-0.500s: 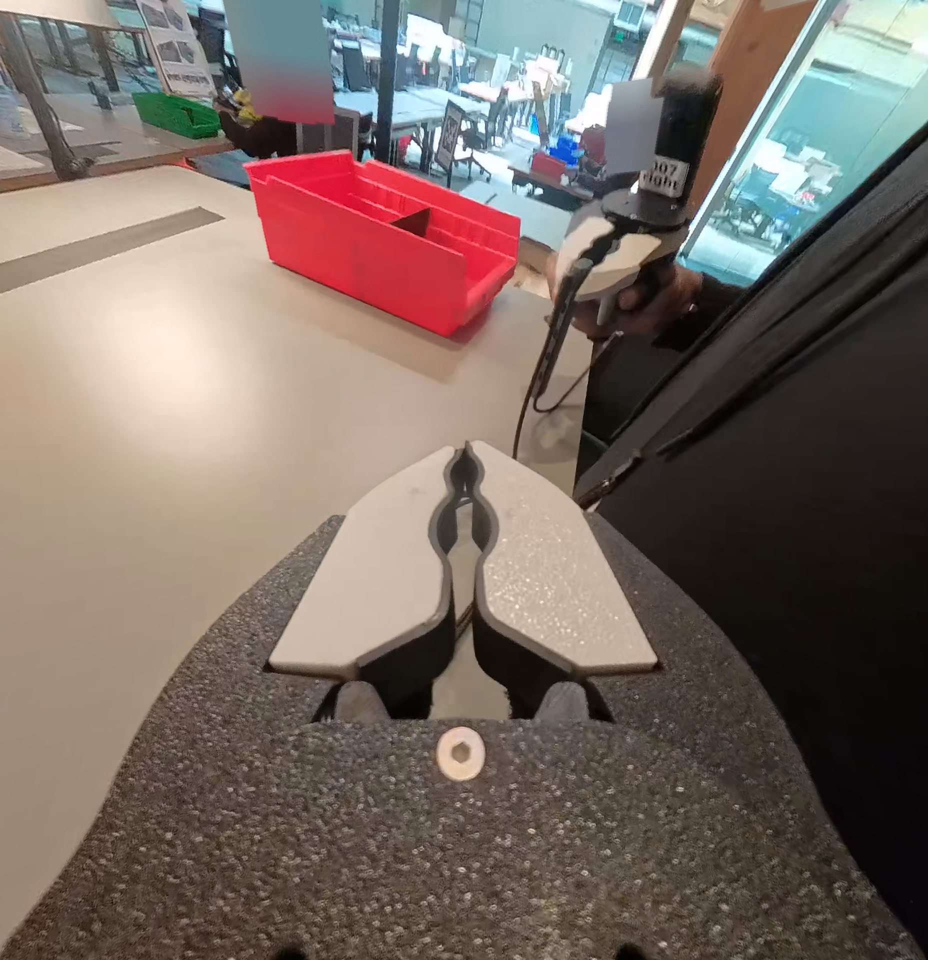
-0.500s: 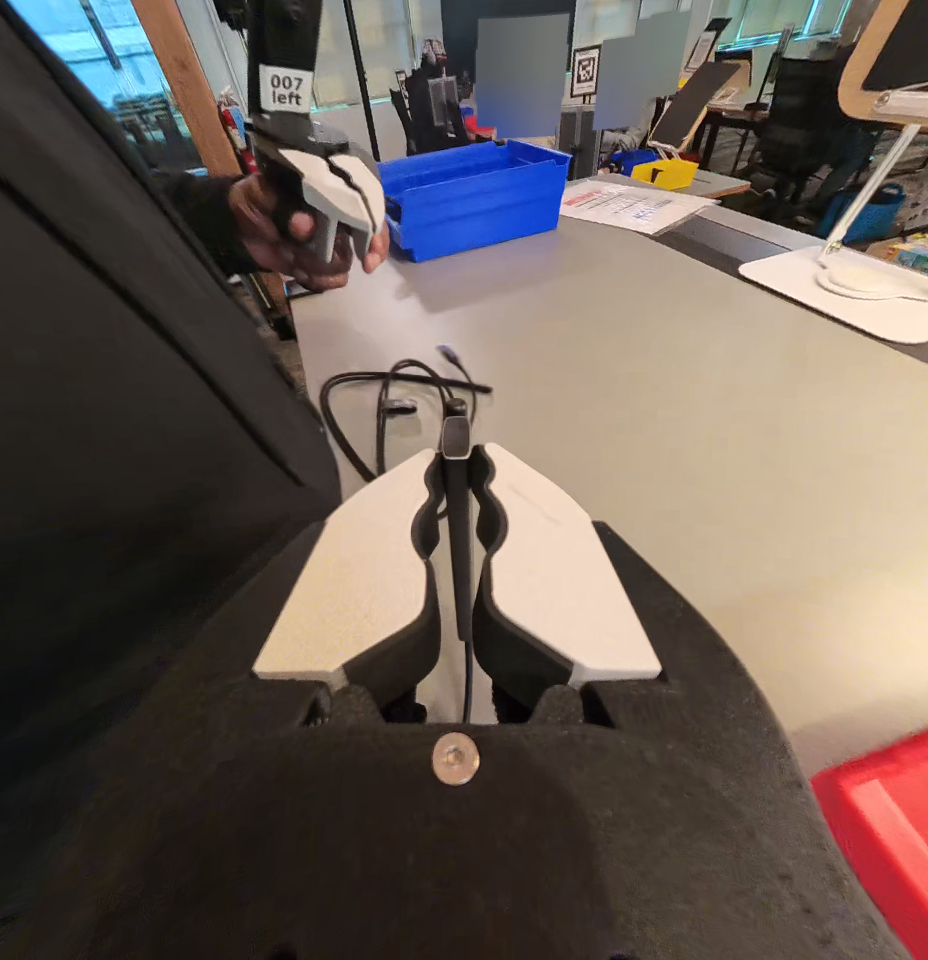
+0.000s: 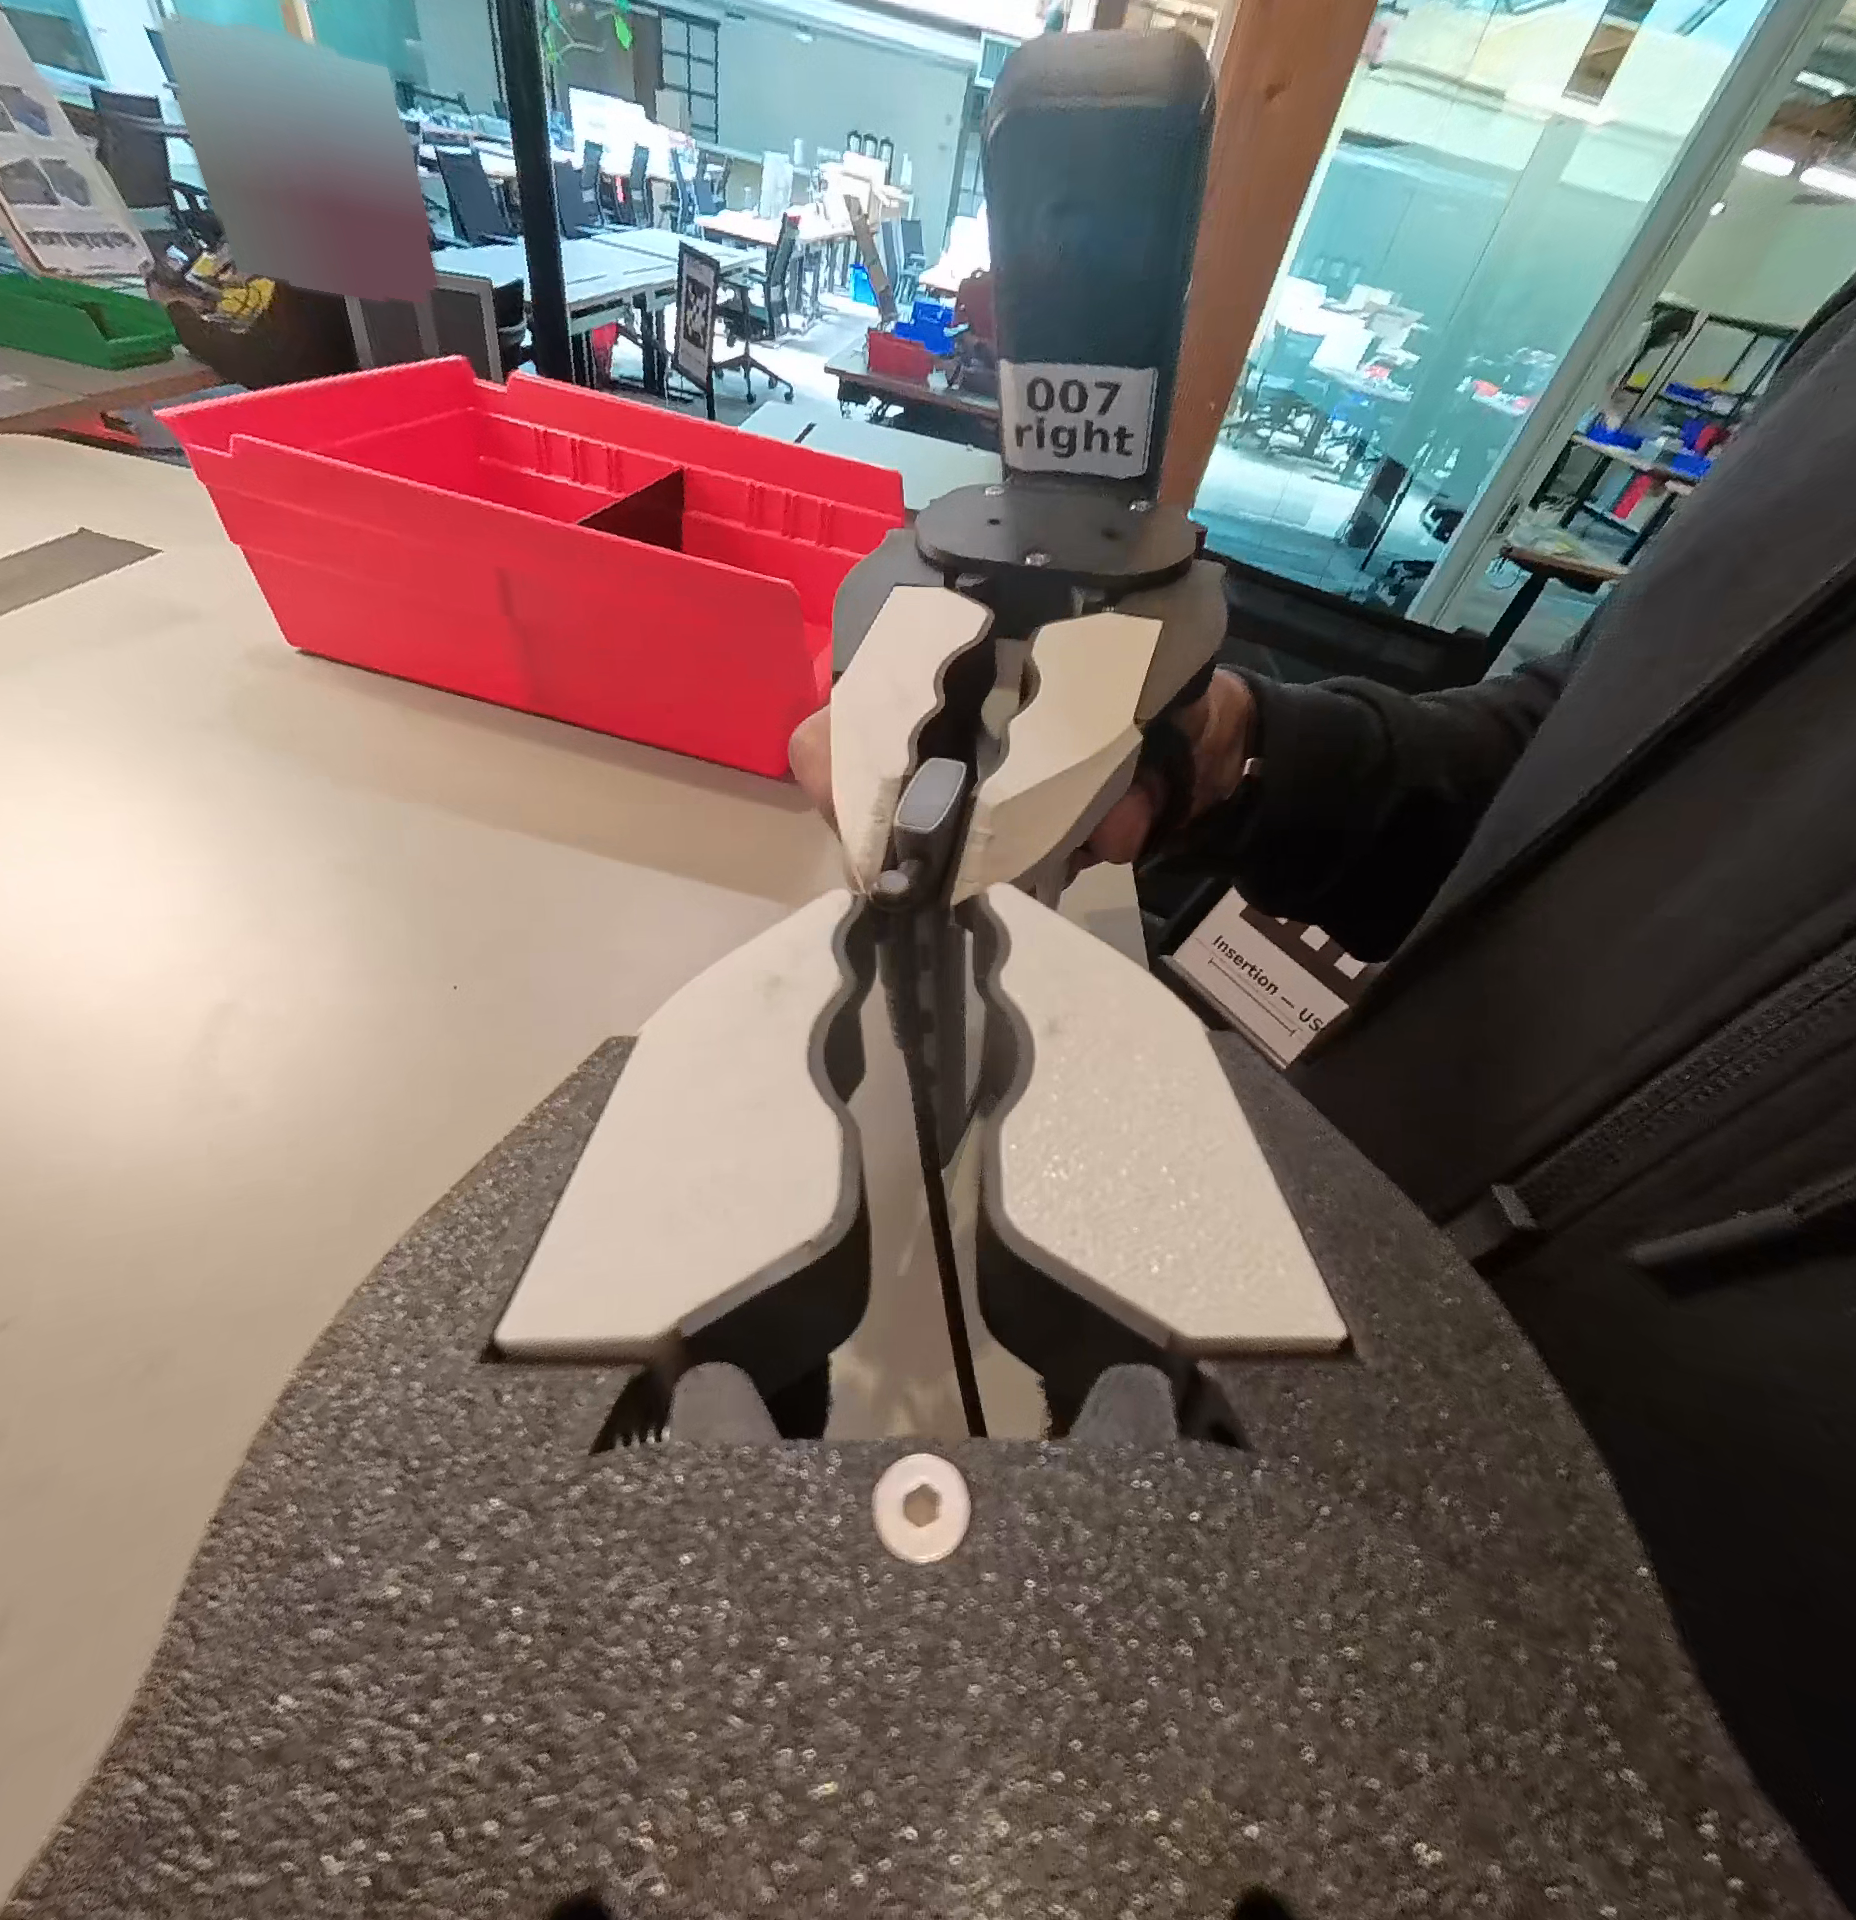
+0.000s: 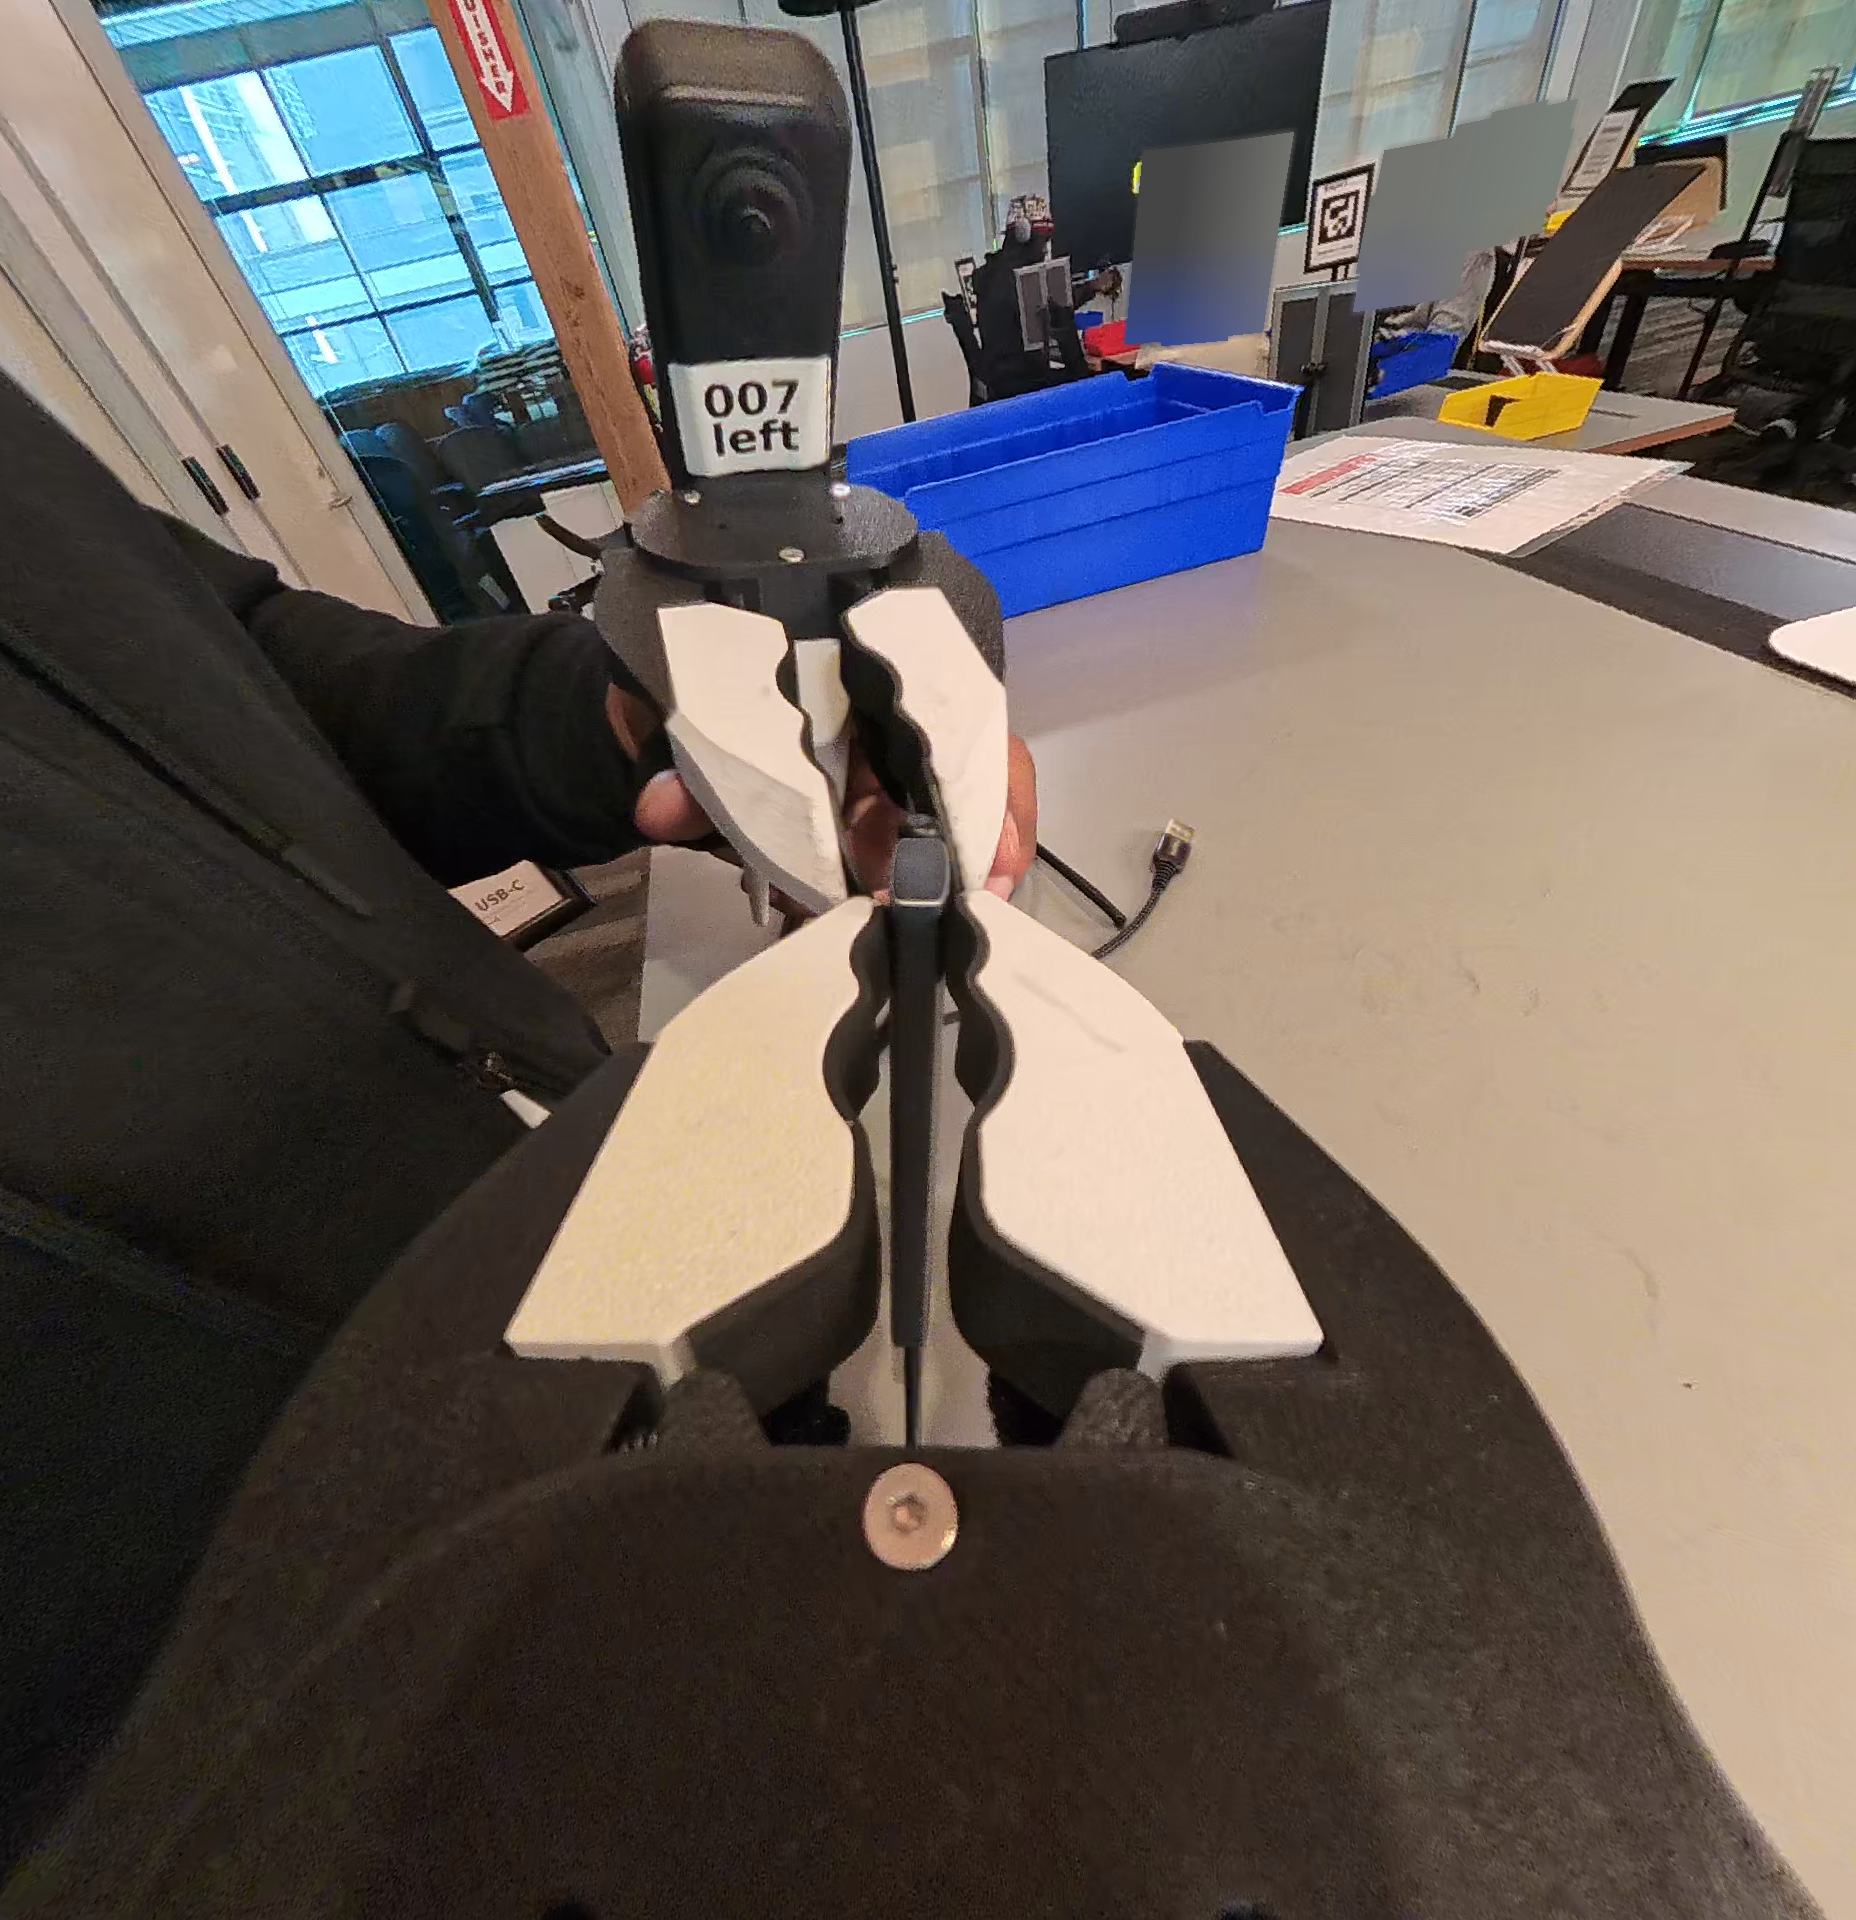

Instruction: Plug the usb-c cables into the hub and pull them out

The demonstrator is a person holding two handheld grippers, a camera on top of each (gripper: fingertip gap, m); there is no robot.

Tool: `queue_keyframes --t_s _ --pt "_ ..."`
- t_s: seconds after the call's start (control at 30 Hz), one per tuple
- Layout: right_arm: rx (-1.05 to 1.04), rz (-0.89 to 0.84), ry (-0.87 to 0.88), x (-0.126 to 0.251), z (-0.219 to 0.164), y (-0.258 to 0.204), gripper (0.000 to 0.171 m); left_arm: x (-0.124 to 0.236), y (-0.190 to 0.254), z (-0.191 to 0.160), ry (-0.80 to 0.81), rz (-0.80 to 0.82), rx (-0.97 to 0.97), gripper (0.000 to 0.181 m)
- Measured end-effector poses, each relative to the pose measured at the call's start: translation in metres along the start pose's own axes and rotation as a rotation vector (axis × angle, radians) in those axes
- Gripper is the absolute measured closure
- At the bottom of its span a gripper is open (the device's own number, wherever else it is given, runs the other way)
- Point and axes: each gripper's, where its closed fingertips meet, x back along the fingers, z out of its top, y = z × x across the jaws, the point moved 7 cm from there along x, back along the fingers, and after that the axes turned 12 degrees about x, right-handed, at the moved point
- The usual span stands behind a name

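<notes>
The hub [image 4: 919,1091], a slim dark grey bar with a rounded end, is clamped lengthwise between the fingers of the right gripper [image 4: 916,920], its tip poking out past the fingertips, held above the grey table [image 4: 1475,1039]. The left gripper [image 3: 908,914] meets it nose to nose, closed on a thin black cable [image 3: 939,1195] whose plug end touches the hub's tip [image 3: 929,805]. Only the right wrist view shows a second cable [image 4: 1163,862] lying loose on the table with its metal plug bare, plus one blue bin [image 4: 1069,499] and one yellow bin [image 4: 1521,400]. Only the left wrist view shows the single red bin [image 3: 550,592]. Two cables, one hub, three bins.
</notes>
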Motion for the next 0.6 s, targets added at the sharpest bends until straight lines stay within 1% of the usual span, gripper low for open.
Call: queue_keyframes --t_s 0.17,0.23,0.43,0.6 --pt "-0.028 0.019 0.007 -0.001 -0.001 0.006 0.161 0.0 -0.008 -0.001 0.031 -0.028 0.05 0.167" --pt "-0.031 0.032 0.008 -0.002 -0.002 0.006 0.161 0.002 -0.01 -0.002 0.035 -0.036 0.048 0.173" --pt "-0.049 0.039 0.023 -0.007 -0.001 0.007 0.161 0.007 -0.013 -0.003 0.046 -0.041 0.055 0.172" --pt "-0.024 0.068 -0.008 -0.015 0.005 -0.003 0.161 0.019 -0.007 -0.003 -0.015 -0.06 0.01 0.173"
